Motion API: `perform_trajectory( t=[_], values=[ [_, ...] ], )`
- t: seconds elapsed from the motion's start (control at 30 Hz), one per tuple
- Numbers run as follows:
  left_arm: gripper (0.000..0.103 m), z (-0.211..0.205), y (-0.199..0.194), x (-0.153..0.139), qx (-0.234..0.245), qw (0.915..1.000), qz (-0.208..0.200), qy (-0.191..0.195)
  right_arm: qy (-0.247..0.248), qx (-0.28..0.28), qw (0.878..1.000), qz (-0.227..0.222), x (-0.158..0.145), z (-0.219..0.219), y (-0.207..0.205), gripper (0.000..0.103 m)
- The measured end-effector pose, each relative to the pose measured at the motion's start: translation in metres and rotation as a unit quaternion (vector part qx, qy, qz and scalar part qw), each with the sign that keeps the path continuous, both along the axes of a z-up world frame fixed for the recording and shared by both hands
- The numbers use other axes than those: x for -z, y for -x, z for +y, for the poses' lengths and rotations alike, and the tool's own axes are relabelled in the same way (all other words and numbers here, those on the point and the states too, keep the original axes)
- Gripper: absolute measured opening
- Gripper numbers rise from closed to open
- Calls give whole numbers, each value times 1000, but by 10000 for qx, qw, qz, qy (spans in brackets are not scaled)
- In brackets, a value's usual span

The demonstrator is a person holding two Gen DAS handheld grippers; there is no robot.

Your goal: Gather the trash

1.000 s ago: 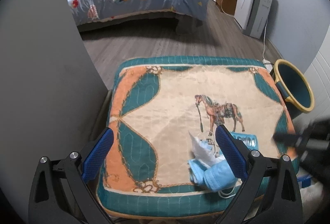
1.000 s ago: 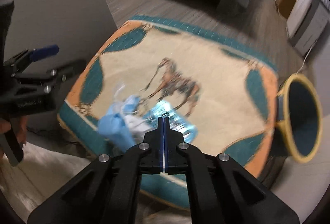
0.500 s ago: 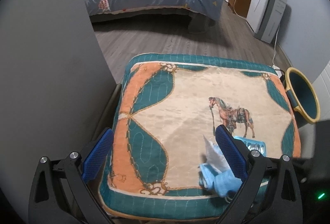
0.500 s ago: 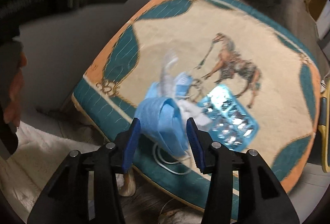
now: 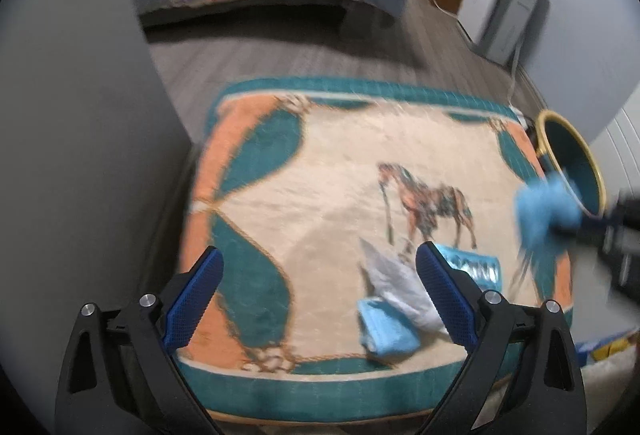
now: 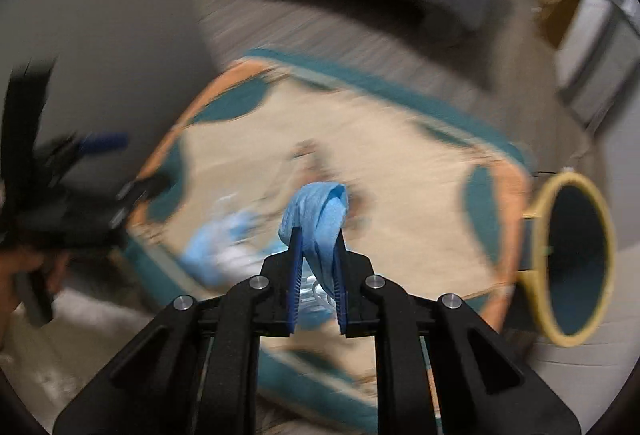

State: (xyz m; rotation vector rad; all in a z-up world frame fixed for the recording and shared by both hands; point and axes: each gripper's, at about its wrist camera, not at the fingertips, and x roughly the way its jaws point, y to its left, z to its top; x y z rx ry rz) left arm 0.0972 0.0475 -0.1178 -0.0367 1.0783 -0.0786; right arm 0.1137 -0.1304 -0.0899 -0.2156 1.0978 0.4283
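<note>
Lifted off the near edge of the quilted horse-print cushion since half a second ago, one crumpled blue face mask is now seen in the left wrist view carried toward the cushion's right edge, blurred, just in front of the teal bin with a yellow rim. The left gripper is held wide open above the near edge with nothing between its pads. Left on the cushion near its near right corner are a second folded blue mask, a crumpled white wrapper touching it, and a blue foil blister pack just beside the wrapper.

In the right wrist view, the right gripper is seen clamped on the lifted mask, which loops up above the pads; a thin white ear loop appears to hang below them. The bin stands off the cushion's right edge, its mouth turned toward the camera.

The step in hand is judged to be the carry to the bin. The grip should be kept firm until the mask is well over the mouth, since limp fabric and dangling loops could snag on the yellow rim. Open room is seen over the cushion's right edge; the grey wall bounds the left edge, and the left gripper is well clear.
</note>
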Motion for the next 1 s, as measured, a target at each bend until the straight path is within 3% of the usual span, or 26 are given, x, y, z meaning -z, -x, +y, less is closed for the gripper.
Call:
perform_trajectory(
  t=[0.07,0.17,0.27,0.37,0.43,0.47,0.67,0.9,1.0],
  values=[
    [95,-9,0,10,142,9998,164,45,30,280,9996,-91,4,-19,-9,13],
    [91,-26,0,26,424,9981,420,126,-166,583,9981,123,13,-37,-21,13],
    [78,-43,1,41,723,9955,617,26,-154,603,9980,74,14,-45,-25,13],
    [51,-53,1,53,936,9927,762,-46,-222,635,9977,90,13,-49,-29,13],
    [17,-56,1,58,1012,9913,844,-35,-188,614,9979,10,12,-47,-25,13],
    [13,-56,1,57,1029,9913,814,-40,-225,628,9978,-16,9,-50,-25,13],
    [6,-59,4,19,1166,9927,177,239,-523,889,9943,-281,-15,-79,-26,13],
    [6,-57,4,-23,960,9937,-516,278,-746,1472,9843,-627,-37,-135,-31,13],
    [6,-72,1,-42,1027,9913,-782,241,-628,1796,9785,-792,-40,-168,-35,13]
  ],
)
